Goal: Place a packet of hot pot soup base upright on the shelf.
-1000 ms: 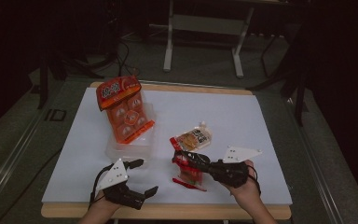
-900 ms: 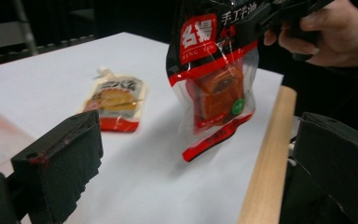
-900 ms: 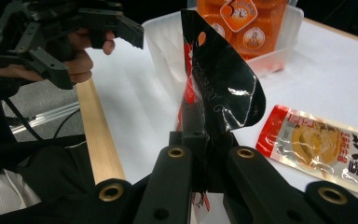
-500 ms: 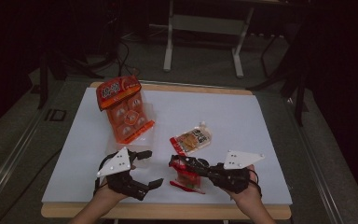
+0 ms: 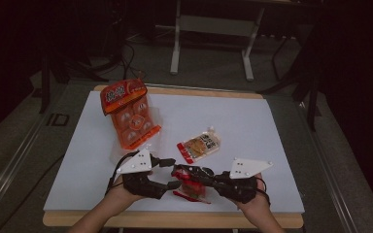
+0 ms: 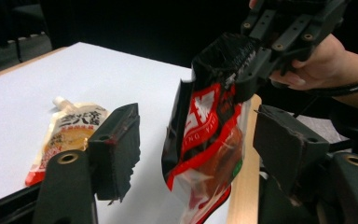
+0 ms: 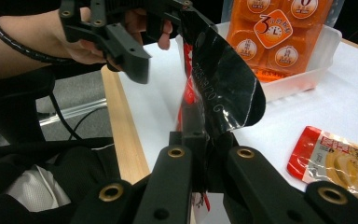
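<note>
A red and black snack bag hangs upright over the table's near edge, pinched by its black top in my right gripper, which is shut on it. My left gripper is open, one jaw on each side of the bag, neither pad touching it. From above, the left gripper faces the right gripper across the bag. A small spouted food pouch lies flat just beyond them.
An orange multipack of cups leans in a clear plastic tub at the back left of the white table. The wooden front edge runs right below the bag. The person's hands hold both grippers.
My left gripper has swung in from the left and now straddles the bag. The right gripper keeps hold of the bag and has shifted slightly toward the left one.
</note>
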